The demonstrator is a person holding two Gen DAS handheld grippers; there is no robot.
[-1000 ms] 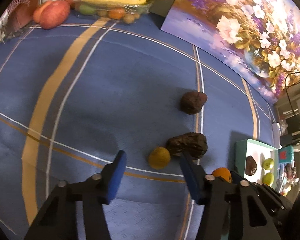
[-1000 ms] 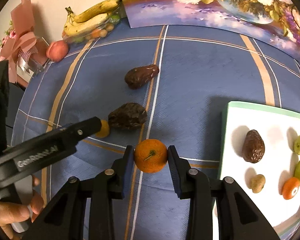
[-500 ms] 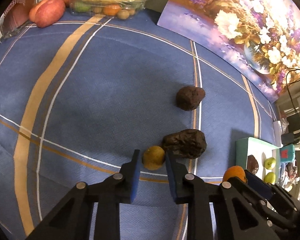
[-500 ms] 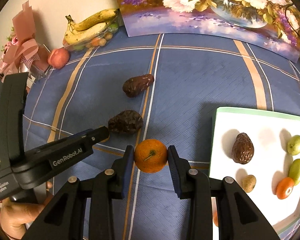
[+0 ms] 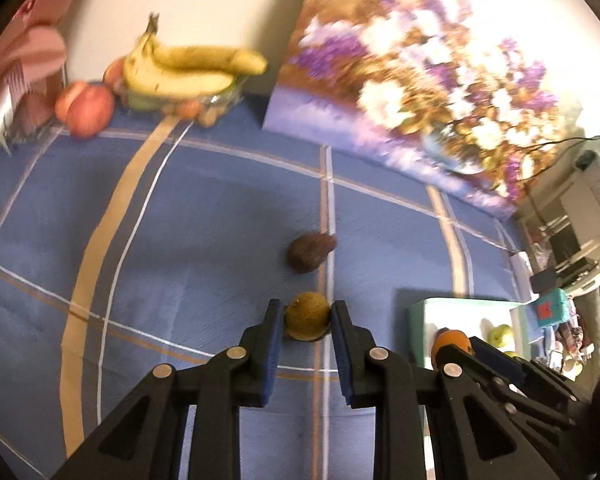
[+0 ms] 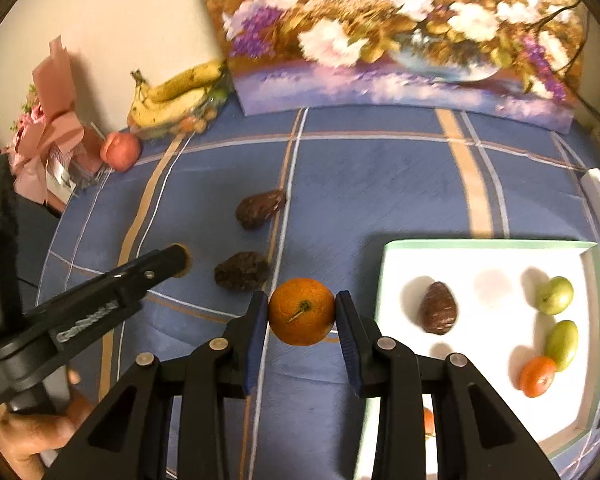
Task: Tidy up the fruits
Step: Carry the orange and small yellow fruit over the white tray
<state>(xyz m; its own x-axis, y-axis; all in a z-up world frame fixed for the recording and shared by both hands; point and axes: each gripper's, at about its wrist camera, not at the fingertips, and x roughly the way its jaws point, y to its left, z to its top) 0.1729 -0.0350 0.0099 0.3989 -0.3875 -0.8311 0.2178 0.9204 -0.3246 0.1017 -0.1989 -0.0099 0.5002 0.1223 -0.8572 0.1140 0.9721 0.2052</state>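
My left gripper (image 5: 305, 316) is shut on a small yellow-brown round fruit (image 5: 307, 315) and holds it above the blue cloth. My right gripper (image 6: 302, 312) is shut on an orange (image 6: 302, 311), held above the cloth just left of the white tray (image 6: 484, 280). The tray holds a dark brown fruit (image 6: 438, 307), two green fruits (image 6: 555, 295) and a small orange fruit (image 6: 537, 376). Two dark wrinkled fruits lie on the cloth, one (image 6: 242, 271) nearer and one (image 6: 260, 209) farther. The left gripper also shows in the right wrist view (image 6: 178, 261).
A flower painting (image 6: 400, 32) leans on the wall at the back. Bananas (image 6: 176, 96) on a clear box, a peach (image 6: 120, 151) and a pink bouquet (image 6: 44, 128) stand at the back left. A white device (image 6: 596, 184) lies at the right edge.
My left gripper closed on the yellow-brown fruit and lifted it off the cloth. My right gripper has raised the orange and moved toward the tray.
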